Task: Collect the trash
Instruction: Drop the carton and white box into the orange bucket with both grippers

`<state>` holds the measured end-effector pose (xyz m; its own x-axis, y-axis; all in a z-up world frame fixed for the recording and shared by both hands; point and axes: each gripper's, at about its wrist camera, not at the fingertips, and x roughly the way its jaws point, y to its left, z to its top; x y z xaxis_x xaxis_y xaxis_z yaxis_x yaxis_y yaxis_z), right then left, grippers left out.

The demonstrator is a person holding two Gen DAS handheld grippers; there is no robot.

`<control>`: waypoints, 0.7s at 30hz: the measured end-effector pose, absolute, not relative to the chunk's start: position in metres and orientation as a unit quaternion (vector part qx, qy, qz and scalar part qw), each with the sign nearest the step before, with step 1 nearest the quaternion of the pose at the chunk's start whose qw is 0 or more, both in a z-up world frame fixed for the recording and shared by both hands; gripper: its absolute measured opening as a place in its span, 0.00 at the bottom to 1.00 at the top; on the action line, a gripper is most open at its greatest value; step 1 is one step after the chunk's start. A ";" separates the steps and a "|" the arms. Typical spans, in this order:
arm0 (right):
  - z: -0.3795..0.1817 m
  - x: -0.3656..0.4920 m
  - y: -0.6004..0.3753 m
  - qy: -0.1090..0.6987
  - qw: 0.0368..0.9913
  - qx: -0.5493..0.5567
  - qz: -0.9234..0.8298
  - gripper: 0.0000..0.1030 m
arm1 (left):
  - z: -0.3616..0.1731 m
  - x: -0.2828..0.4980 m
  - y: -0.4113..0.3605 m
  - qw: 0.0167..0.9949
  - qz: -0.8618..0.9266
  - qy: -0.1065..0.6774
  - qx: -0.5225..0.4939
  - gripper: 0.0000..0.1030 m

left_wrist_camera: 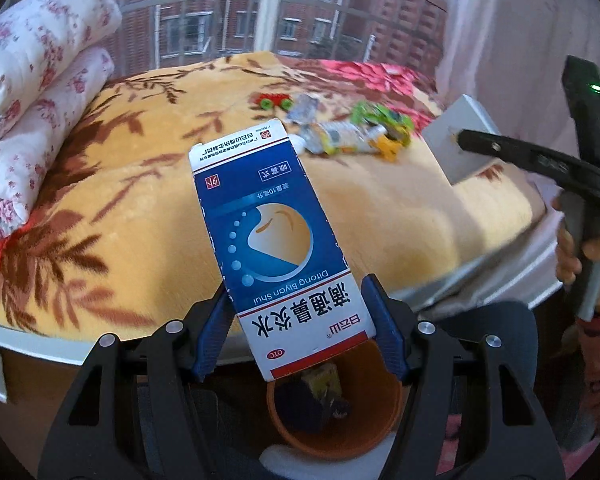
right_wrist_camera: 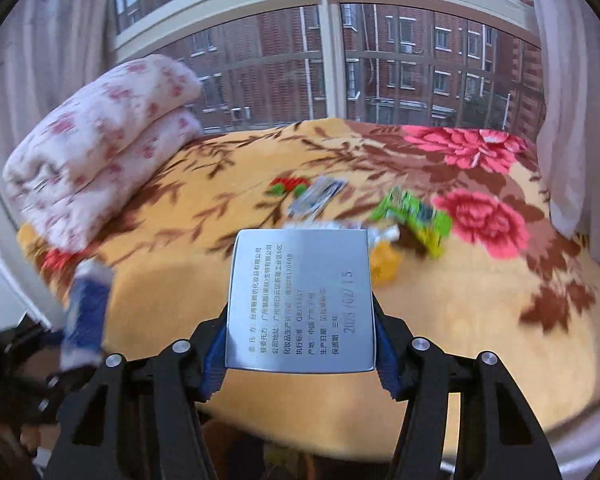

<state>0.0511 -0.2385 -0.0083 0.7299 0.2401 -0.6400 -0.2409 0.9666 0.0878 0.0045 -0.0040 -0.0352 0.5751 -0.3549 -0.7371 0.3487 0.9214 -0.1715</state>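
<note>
My left gripper (left_wrist_camera: 302, 308) is shut on a blue and white medicine box (left_wrist_camera: 272, 236) and holds it above an orange bin (left_wrist_camera: 376, 420) that has some trash in it. My right gripper (right_wrist_camera: 300, 328) is shut on a silver box (right_wrist_camera: 300, 300) over the bed's near edge; the silver box also shows in the left wrist view (left_wrist_camera: 456, 140). More trash lies on the bed: a crumpled wrapper (left_wrist_camera: 340, 136), a foil packet (right_wrist_camera: 316, 196) and a green wrapper (right_wrist_camera: 416, 216). The blue box appears blurred in the right wrist view (right_wrist_camera: 86, 304).
The bed has a yellow floral blanket (right_wrist_camera: 440, 320). A folded pink floral quilt (right_wrist_camera: 96, 148) lies at its left. A small red and green toy (left_wrist_camera: 274, 101) sits at the back. A window and curtains stand behind the bed.
</note>
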 end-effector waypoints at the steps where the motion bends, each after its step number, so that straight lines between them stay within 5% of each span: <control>1: -0.010 0.043 -0.239 0.345 0.929 0.001 0.134 0.57 | -0.037 -0.003 -0.008 0.885 -0.204 0.419 0.005 0.60; 9: -0.043 -0.042 -0.236 0.366 0.916 0.023 0.164 0.57 | -0.060 -0.037 -0.031 0.864 -0.240 0.438 0.054 0.60; 21: -0.121 -0.058 -0.208 0.449 0.876 0.013 0.175 0.57 | -0.135 -0.057 -0.058 0.814 -0.250 0.513 0.109 0.60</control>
<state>-0.0583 -0.2078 -0.1213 0.5350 0.3183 -0.7826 -0.2946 0.9384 0.1803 -0.0571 -0.0578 -0.1347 0.3478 -0.2951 -0.8899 0.5186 0.8513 -0.0796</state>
